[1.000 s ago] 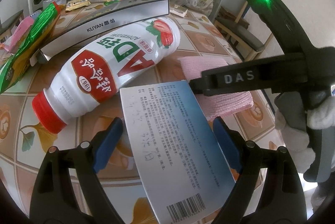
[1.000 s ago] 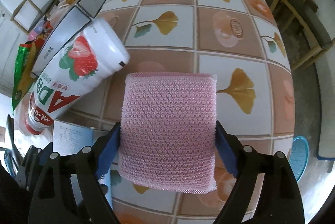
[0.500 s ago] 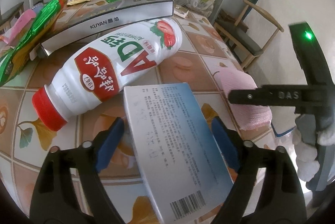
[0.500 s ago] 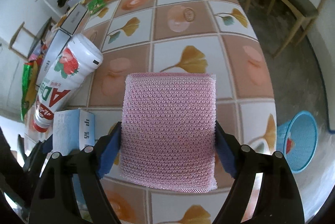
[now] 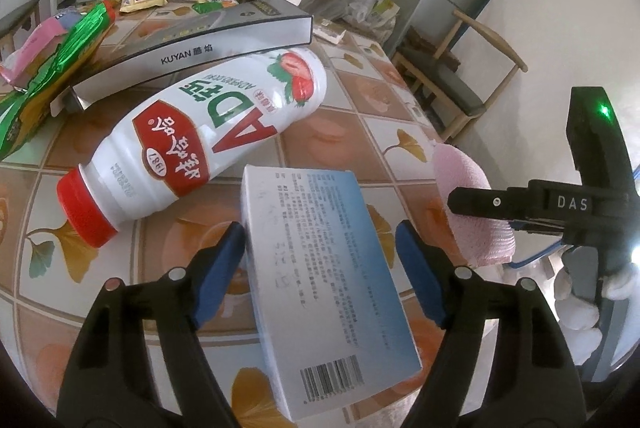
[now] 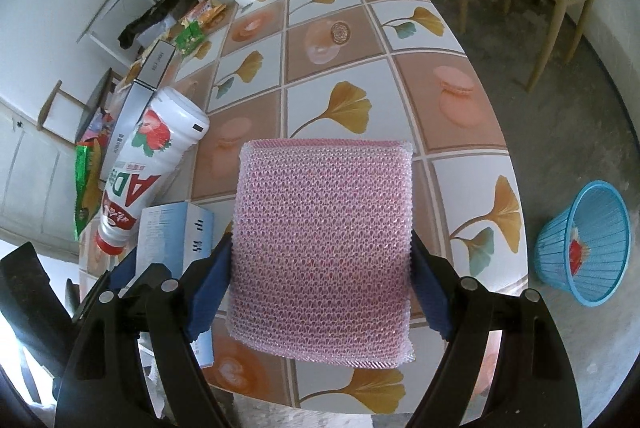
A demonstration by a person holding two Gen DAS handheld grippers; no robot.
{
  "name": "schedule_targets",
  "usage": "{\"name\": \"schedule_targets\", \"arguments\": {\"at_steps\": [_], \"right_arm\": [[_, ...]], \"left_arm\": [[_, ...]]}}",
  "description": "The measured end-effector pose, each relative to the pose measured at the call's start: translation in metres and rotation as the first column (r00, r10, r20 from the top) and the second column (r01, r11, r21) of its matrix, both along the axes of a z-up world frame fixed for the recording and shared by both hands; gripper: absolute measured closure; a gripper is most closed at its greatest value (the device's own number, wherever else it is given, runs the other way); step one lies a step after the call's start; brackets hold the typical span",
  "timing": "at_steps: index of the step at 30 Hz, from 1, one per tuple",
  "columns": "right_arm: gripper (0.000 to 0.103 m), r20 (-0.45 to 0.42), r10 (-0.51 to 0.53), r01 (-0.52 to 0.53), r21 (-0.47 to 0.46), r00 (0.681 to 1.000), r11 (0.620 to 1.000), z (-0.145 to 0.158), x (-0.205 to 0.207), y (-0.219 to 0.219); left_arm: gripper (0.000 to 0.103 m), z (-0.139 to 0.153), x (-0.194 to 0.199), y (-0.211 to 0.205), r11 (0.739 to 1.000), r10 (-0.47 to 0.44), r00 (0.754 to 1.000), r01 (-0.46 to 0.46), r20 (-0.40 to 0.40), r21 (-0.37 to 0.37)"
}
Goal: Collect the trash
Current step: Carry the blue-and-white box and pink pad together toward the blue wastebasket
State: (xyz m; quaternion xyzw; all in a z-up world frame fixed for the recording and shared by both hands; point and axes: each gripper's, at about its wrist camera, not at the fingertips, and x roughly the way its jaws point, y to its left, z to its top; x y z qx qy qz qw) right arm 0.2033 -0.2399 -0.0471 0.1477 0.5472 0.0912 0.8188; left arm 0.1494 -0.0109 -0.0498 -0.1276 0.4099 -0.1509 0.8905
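Pink sponge [image 6: 324, 248] carried tableside, clamped in right tool [image 6: 322, 284]

Glossy plastic bottle [image 5: 200, 144], netted pink pad [image 6: 324, 248]

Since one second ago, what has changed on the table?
The right tongs, shut on the pink sponge, carried it rightward toward the table edge; the blue basket now shows. The left tongs have been closing around the light blue box. The bottle stayed.
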Motion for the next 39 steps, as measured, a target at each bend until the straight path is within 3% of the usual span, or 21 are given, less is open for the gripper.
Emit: {"name": "schedule_targets", "arguments": {"at_steps": [6,12,18,22,25,31,39], "right_arm": [[0.024,0.004,-0.003,0.003,0.011,1.000,1.000,0.000,-0.001,0.000],[0.024,0.002,-0.001,0.001,0.020,1.000,1.000,-0.002,-0.002,0.000],[0.024,0.003,-0.009,0.009,0.032,1.000,0.999,-0.002,-0.003,-0.002],[0.024,0.014,-0.020,0.019,0.050,1.000,0.999,0.000,-0.006,-0.003],[0.024,0.023,-0.022,0.020,0.070,0.999,0.997,0.000,-0.010,-0.004],[0.024,0.023,-0.026,0.023,0.112,0.999,0.993,-0.006,-0.016,-0.012],[0.024,0.042,-0.018,0.013,0.116,0.999,0.993,-0.009,-0.019,-0.019]], "left_arm": [[0.030,-0.001,0.001,0.001,1.000,0.004,1.000,-0.005,-0.010,-0.005],[0.039,-0.003,0.004,0.005,1.000,0.003,1.000,-0.003,-0.027,-0.025],[0.041,-0.009,0.008,0.015,0.993,-0.024,0.998,0.016,-0.060,-0.119],[0.027,-0.013,0.010,0.022,0.984,-0.052,0.994,0.034,-0.097,-0.177],[0.022,-0.013,0.010,0.019,0.981,-0.069,0.993,0.050,-0.099,-0.187],[0.019,-0.012,0.014,0.011,0.988,-0.078,0.991,0.063,-0.109,-0.139],[0.020,-0.009,0.014,-0.021,0.991,-0.075,0.990,0.087,-0.120,0.100]]}}
